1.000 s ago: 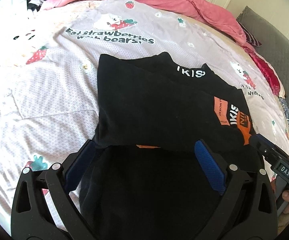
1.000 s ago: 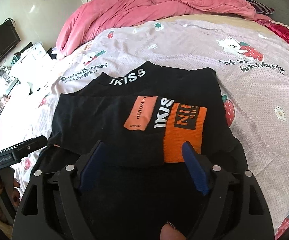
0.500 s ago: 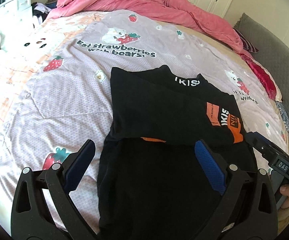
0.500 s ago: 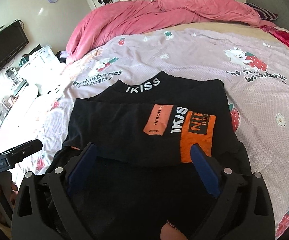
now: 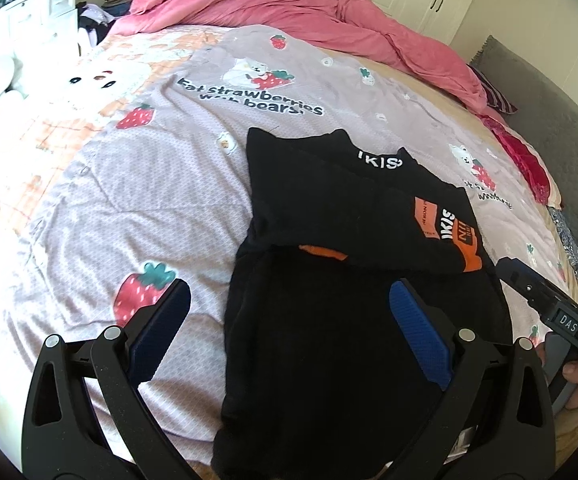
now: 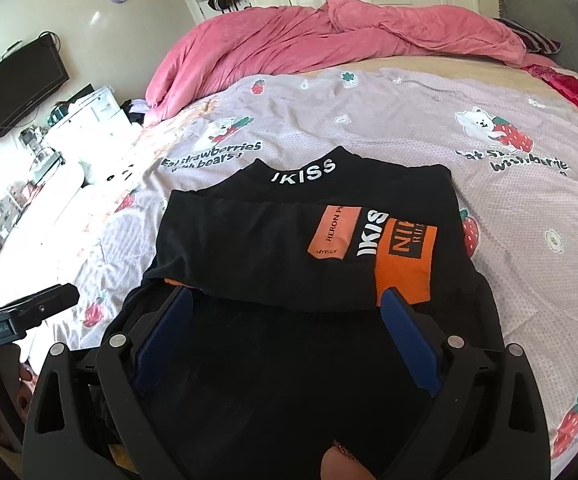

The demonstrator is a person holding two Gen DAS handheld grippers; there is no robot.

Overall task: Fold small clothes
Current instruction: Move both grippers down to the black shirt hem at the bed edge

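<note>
A small black garment [image 5: 353, 240] with white "IKISS" lettering and orange patches lies partly folded on the bed; it also shows in the right wrist view [image 6: 289, 248]. One part is folded across it, leaving the near part flat. My left gripper [image 5: 289, 300] is open and empty, above the garment's near left edge. My right gripper [image 6: 289, 304] is open and empty, above the near part just short of the fold edge. The right gripper's body [image 5: 549, 304] shows at the right of the left wrist view.
The bed carries a lilac strawberry-and-bear sheet [image 5: 149, 184]. A pink duvet [image 6: 329, 40] is bunched at the far end. White drawers [image 6: 85, 120] and a wall TV [image 6: 17, 84] stand to the left. A grey headboard [image 5: 561, 128] runs along the right.
Both grippers have drawn back and up from the garment, staying open. The view of the bed has widened. The garment has not moved.
</note>
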